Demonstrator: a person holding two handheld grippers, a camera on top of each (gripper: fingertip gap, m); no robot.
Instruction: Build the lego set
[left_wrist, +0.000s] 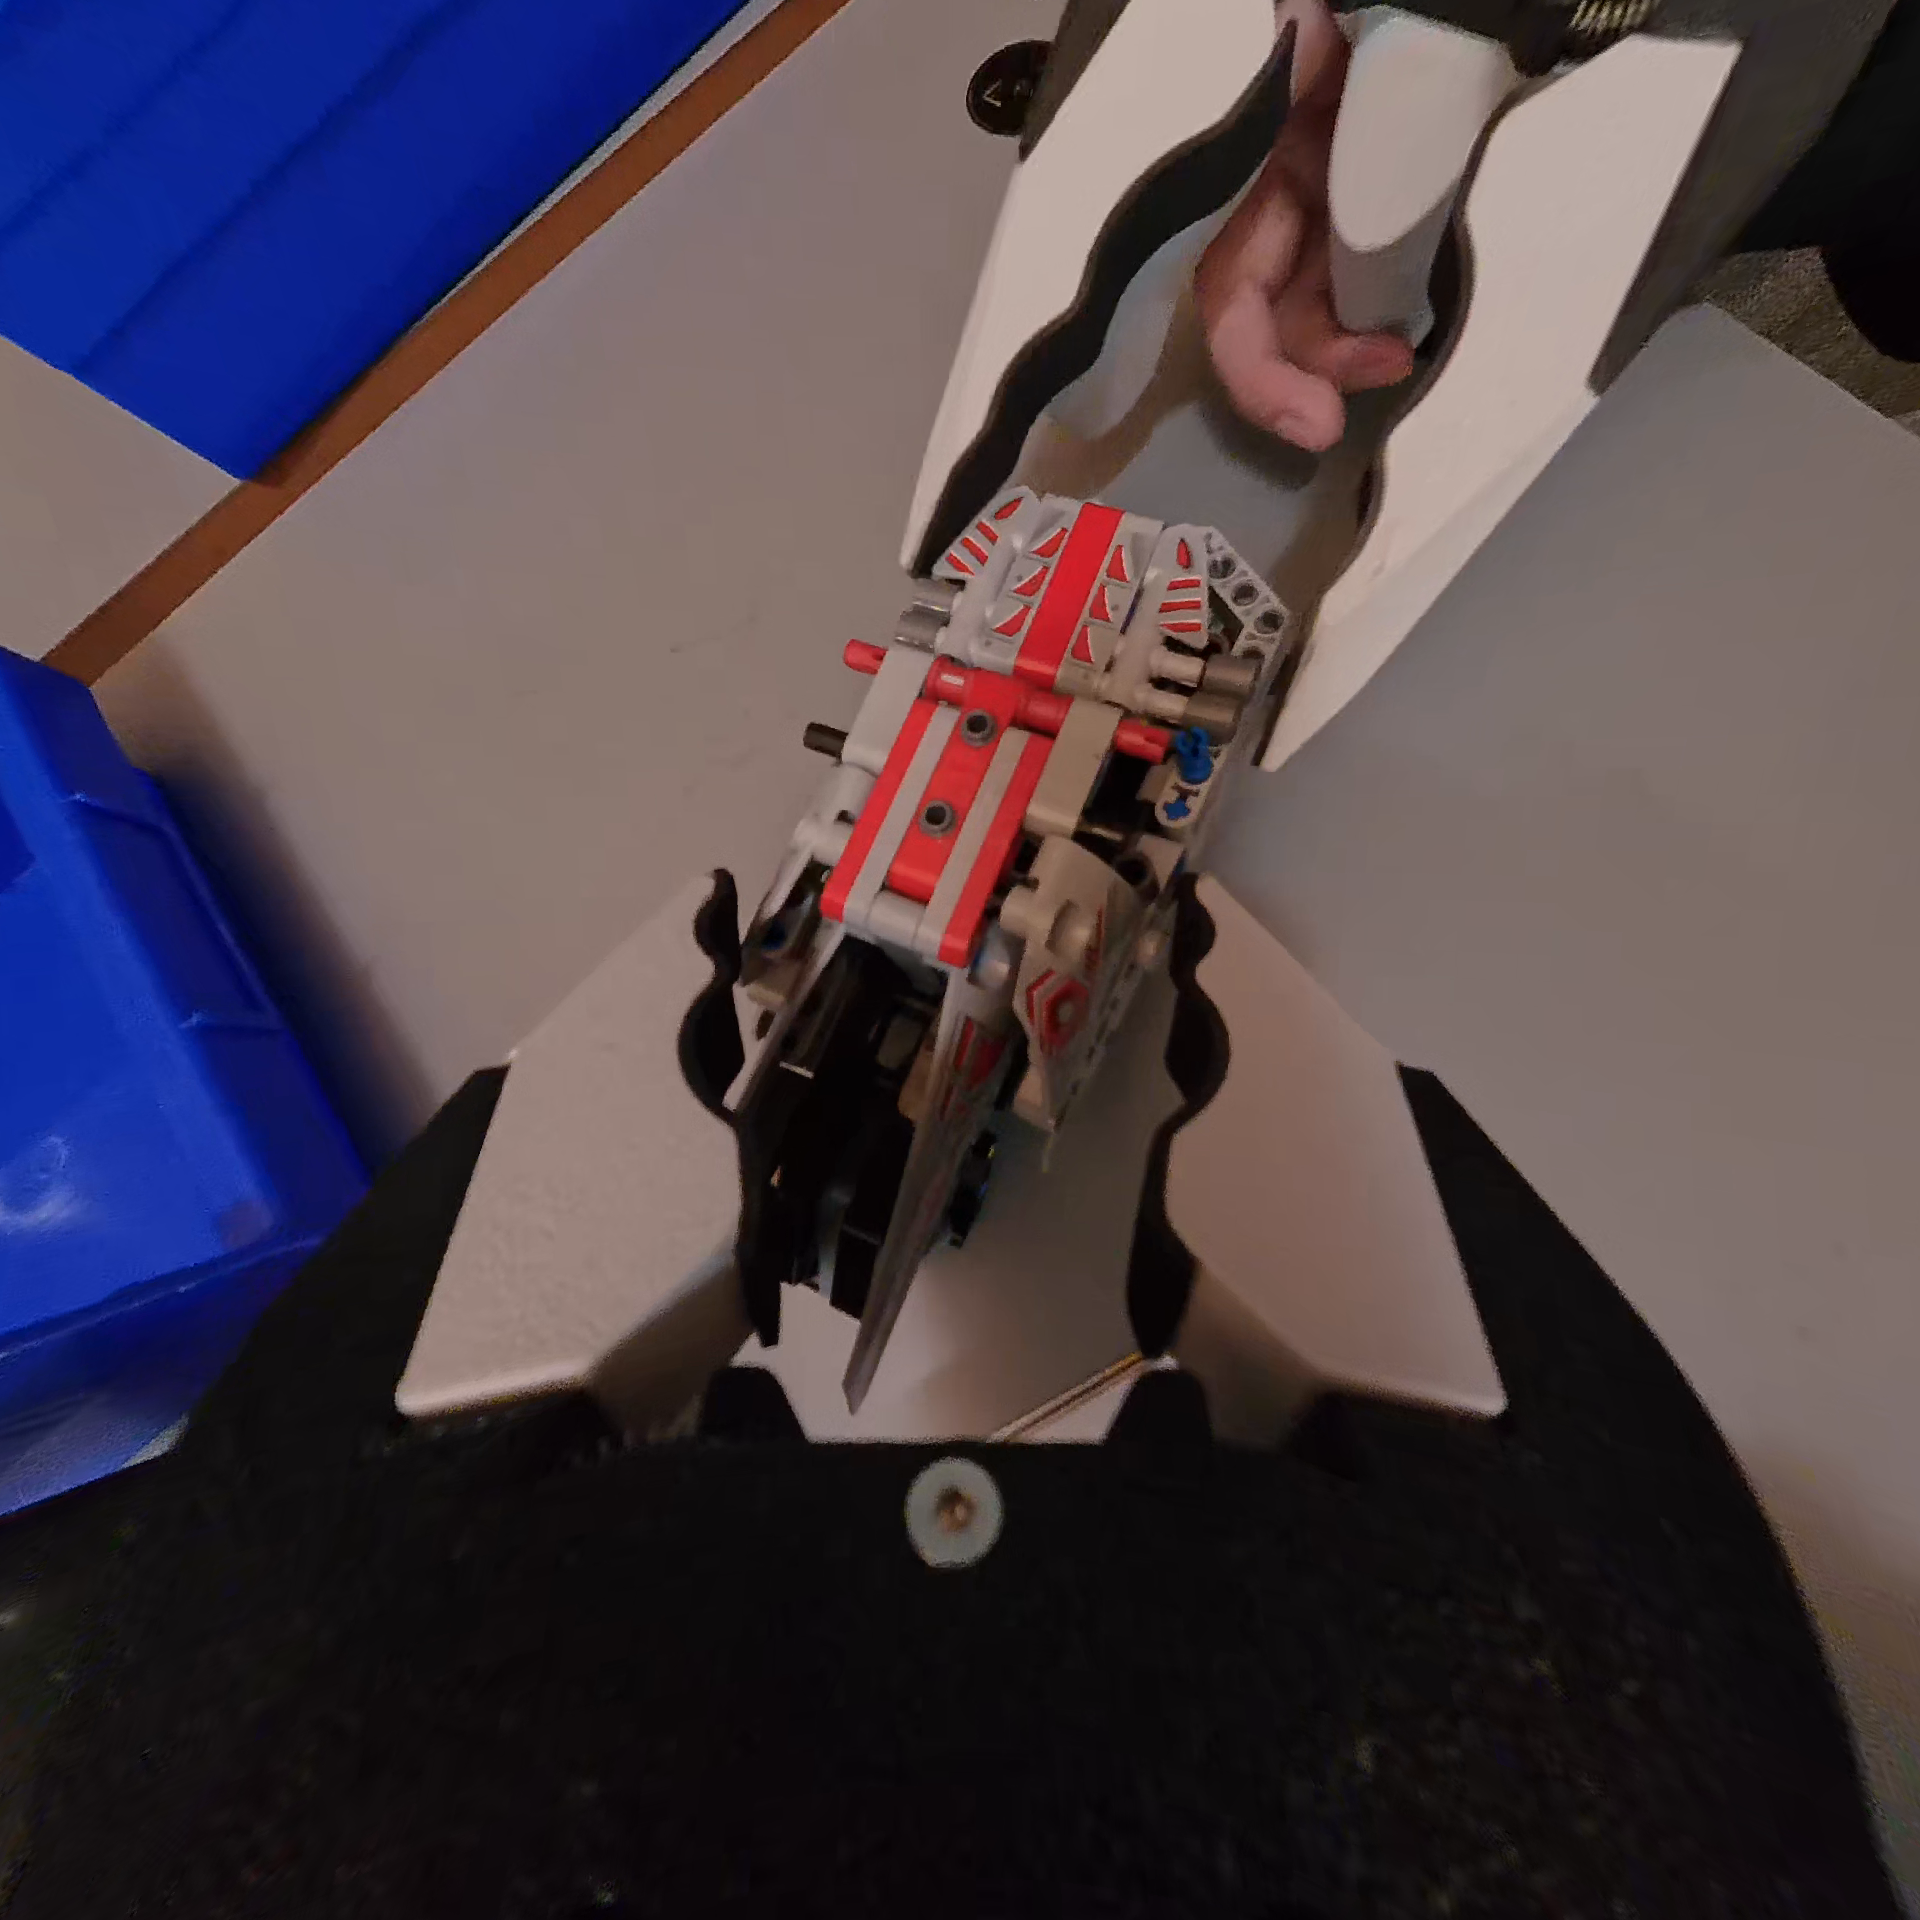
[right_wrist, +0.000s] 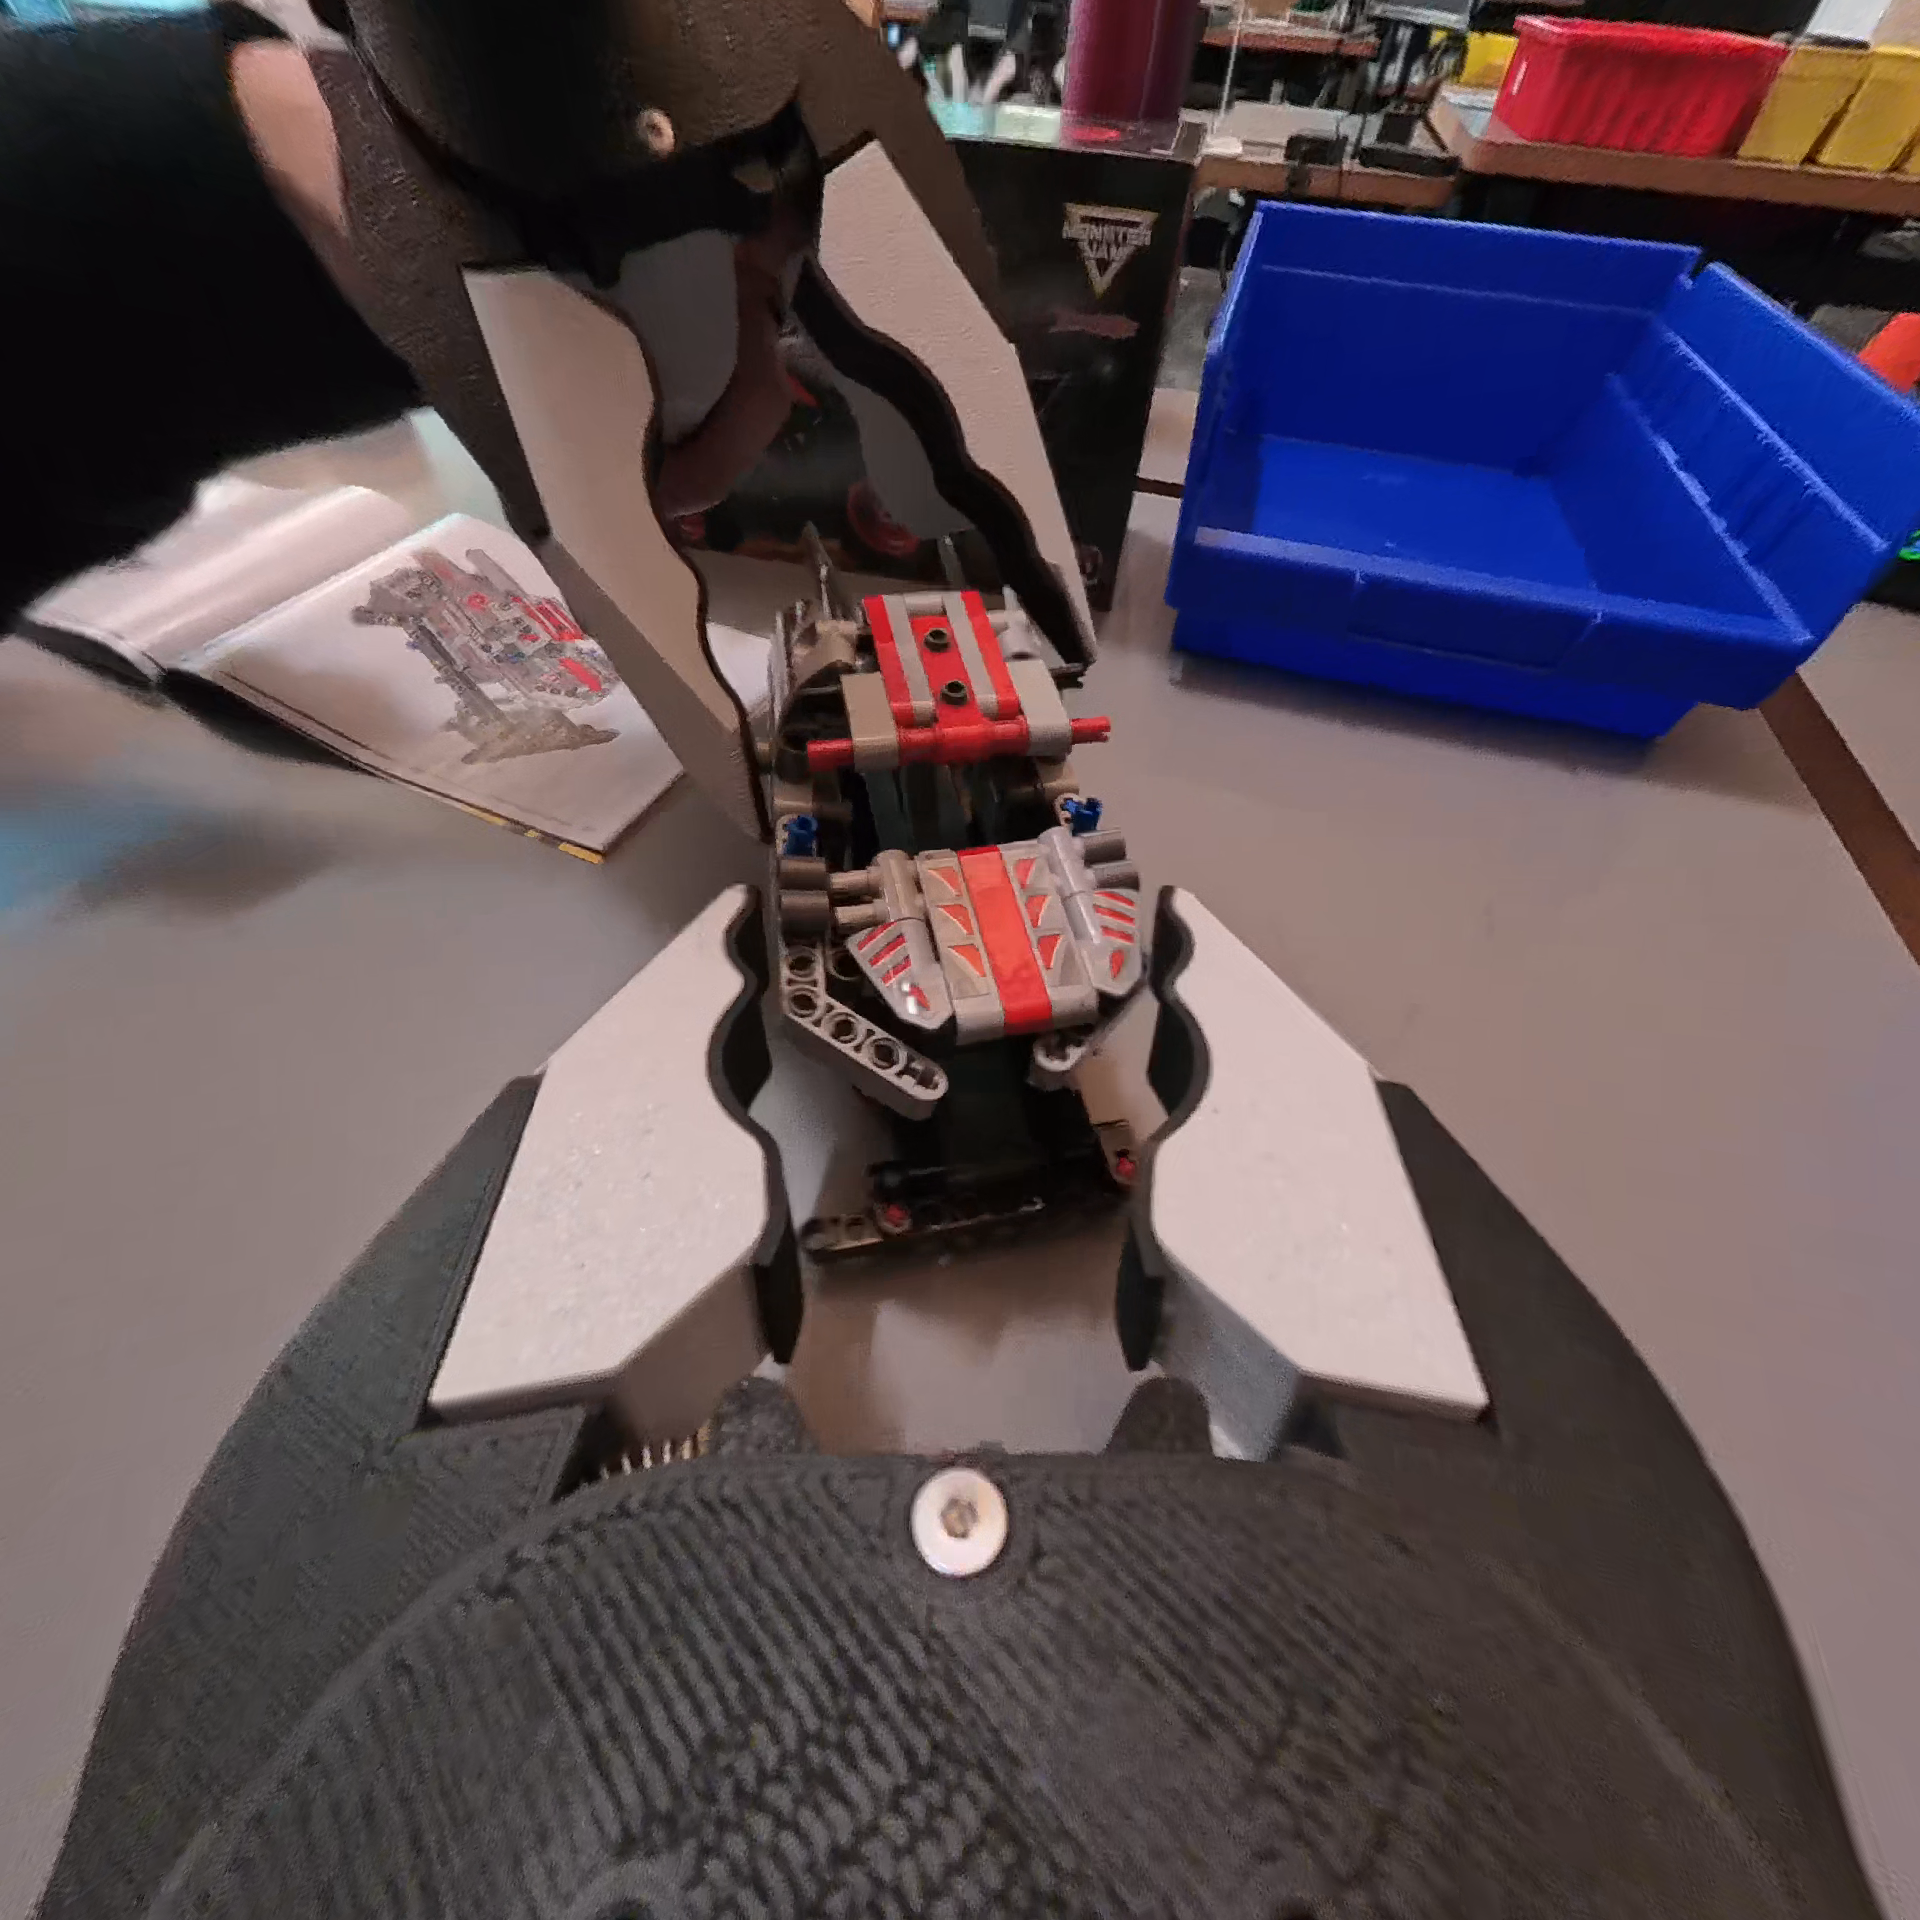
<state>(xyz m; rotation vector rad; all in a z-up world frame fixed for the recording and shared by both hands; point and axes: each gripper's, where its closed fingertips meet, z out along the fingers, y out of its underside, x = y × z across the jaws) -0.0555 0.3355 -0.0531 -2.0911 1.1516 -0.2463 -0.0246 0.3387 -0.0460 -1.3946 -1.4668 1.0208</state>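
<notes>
A grey, red and black lego vehicle model (left_wrist: 956, 821) sits between both grippers on the grey table (left_wrist: 520, 623). My left gripper (left_wrist: 956, 914) is shut on its rear half, with its fingers against both sides. My right gripper (left_wrist: 1096, 655) comes from the far side and holds the striped hood end. In the right wrist view, my right gripper (right_wrist: 956, 914) is shut on the hood end of the model (right_wrist: 987, 935). The left gripper (right_wrist: 920, 727) clasps the far end. The model's underside appears to rest on the table (right_wrist: 1455, 1039).
An open blue bin (right_wrist: 1507, 499) stands at the back right. An open instruction booklet (right_wrist: 447, 665) lies at the left, and a black box (right_wrist: 1091, 312) stands behind the model. Other blue bins (left_wrist: 125, 1039) sit to the left. A hand (left_wrist: 1288, 343) holds the right gripper's trigger.
</notes>
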